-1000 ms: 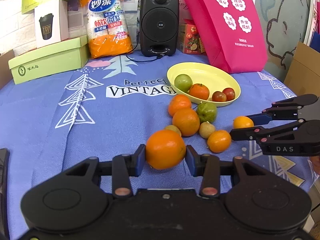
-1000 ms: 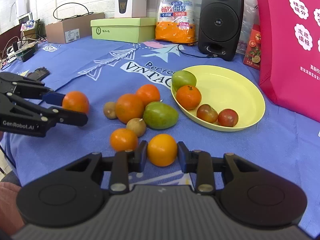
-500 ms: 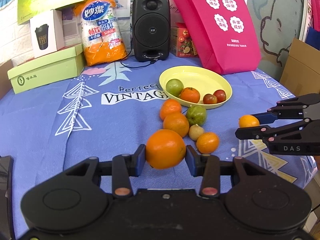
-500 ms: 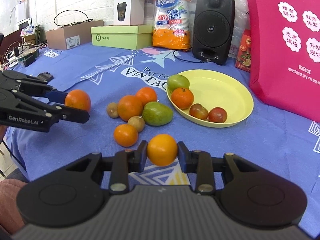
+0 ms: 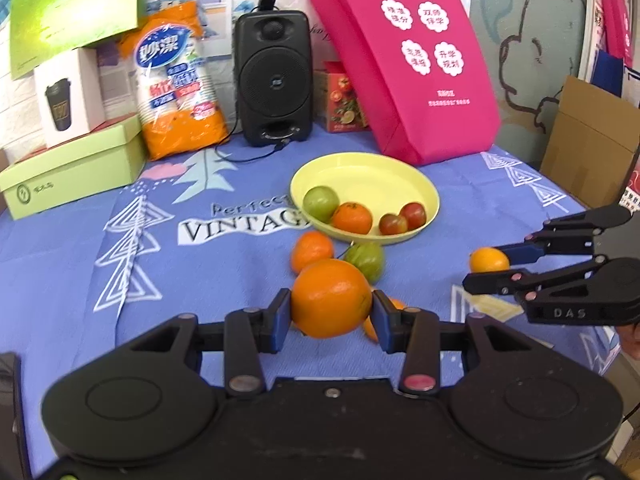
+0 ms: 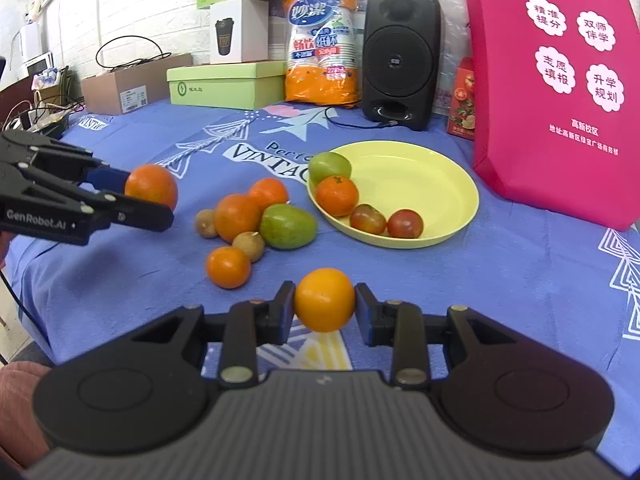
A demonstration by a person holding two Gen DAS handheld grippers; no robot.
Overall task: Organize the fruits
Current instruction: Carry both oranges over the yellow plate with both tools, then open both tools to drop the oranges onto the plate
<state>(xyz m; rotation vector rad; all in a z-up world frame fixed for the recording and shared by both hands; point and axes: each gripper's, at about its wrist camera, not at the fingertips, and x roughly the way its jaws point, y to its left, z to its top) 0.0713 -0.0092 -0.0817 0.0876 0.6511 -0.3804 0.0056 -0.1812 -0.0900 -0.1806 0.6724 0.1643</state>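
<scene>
Currently I hold one fruit in each gripper, both clear of the tablecloth [image 6: 520, 272]. My left gripper [image 5: 331, 312] is clenched on a large orange [image 5: 331, 298]; the pads bear on its two sides at about its widest line, which I judge keeps the round skin from rolling out. My right gripper [image 6: 325, 310] is clamped the same way on a smaller yellow-orange citrus [image 6: 325, 299], pads at three and nine o'clock of the fruit.

Destination: the yellow plate [image 6: 448, 184] sits on the cloth at about twelve o'clock from the left gripper and one o'clock from the right. It already carries a green fruit [image 6: 330, 166], a small orange [image 6: 337, 195] and two red tomatoes [image 6: 405, 223], all crowded against its near-left rim. The far and right part of the plate is bare, so I judge that is where these two loads belong.

Remaining stock: a loose pile [image 6: 256, 220] lies on the cloth just beside the plate, at its eight o'clock: several oranges, a green fruit and two small brown ones, some touching one another. The task is therefore well short of done.

Both grippers point downward and toward the plate from opposite sides of the pile, well apart from each other, which I judge lets both approach without clashing.

Risk noted: a fruit dropped near the plate's shallow rim may roll off, and the crowded near edge leaves little room.
</scene>
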